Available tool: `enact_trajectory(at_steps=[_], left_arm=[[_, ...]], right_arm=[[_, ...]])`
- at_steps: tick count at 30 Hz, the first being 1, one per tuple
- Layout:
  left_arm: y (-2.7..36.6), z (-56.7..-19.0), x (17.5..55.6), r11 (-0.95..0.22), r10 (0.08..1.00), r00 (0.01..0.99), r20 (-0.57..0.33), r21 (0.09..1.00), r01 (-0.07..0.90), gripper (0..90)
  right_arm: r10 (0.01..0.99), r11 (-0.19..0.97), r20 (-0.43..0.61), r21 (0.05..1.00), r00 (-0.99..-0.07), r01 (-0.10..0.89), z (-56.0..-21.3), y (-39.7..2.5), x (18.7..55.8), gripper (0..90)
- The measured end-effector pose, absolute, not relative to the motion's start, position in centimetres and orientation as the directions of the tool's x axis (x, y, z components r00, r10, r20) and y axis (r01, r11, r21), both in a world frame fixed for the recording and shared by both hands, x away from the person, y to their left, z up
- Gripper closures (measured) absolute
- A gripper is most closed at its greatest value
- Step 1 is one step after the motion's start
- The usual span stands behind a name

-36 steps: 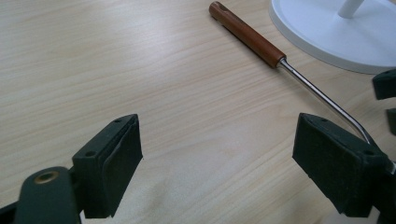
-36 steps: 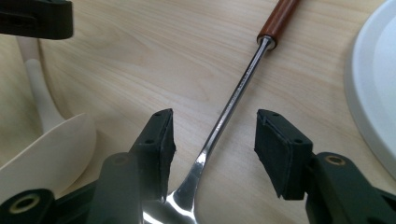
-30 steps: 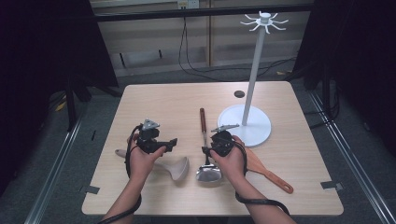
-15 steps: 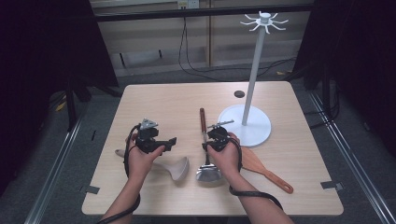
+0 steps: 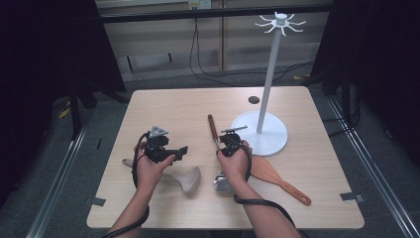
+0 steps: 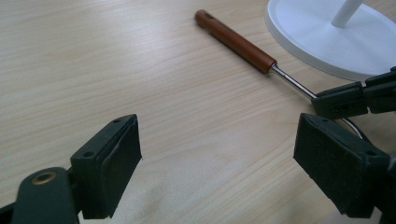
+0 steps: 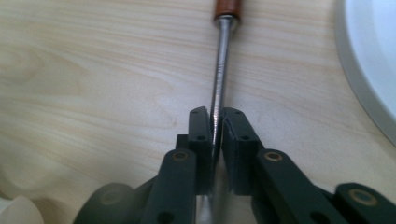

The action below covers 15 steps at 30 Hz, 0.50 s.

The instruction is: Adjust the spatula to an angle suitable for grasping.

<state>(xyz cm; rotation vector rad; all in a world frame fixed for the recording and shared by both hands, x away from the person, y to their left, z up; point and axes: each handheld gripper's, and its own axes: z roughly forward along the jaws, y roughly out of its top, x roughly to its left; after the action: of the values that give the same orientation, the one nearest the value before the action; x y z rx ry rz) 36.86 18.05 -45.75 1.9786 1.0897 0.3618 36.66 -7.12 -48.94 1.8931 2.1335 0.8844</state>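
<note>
The ladle lies in the lower middle of the high view, on the table. Its long axis runs nearly up and down the frame: the brown handle points toward the top, the steel bowl sits at the bottom, partly under the right hand. The right gripper is clamped on the thin steel shaft, just below where the brown handle ends. The right gripper view shows this closely: the shaft runs straight up the frame between the two pads, which press it from either side, and the brown handle end sits at the top edge.

The left gripper is at lower left of the high view, its jaws spread wide with nothing between them. In the left gripper view, bare tabletop lies between the jaws, and the ladle's handle slants from top centre down to the right, where the right gripper's jaw tips meet the shaft.

The high view also shows a pale spoon under the left hand, a wooden spatula lower right of the right hand, and a white stand with hooks at upper right, its round base just right of the ladle.
</note>
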Motion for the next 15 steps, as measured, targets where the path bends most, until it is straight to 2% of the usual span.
enact_trajectory(at_steps=[3, 6, 15], left_arm=[[18.1, -45.8, 36.8, -0.275, 0.803, 0.579, -0.141, 0.774, 0.570, 14.8], [18.1, -45.8, 36.8, -0.276, 0.804, 0.579, -0.136, 0.777, 0.566, 14.8], [18.3, -45.9, 36.9, -0.285, 0.805, 0.578, -0.131, 0.770, 0.571, 14.4]], right_arm=[[0.954, 0.026, 0.243, 0.517, -0.176, 0.856, -48.8, -7.3, 36.7, 85.4], [0.949, 0.002, 0.268, 0.525, -0.168, 0.851, -48.9, -7.6, 36.6, 85.5], [0.903, -0.031, 0.362, 0.595, -0.233, 0.803, -47.9, -9.6, 35.4, 85.6]])
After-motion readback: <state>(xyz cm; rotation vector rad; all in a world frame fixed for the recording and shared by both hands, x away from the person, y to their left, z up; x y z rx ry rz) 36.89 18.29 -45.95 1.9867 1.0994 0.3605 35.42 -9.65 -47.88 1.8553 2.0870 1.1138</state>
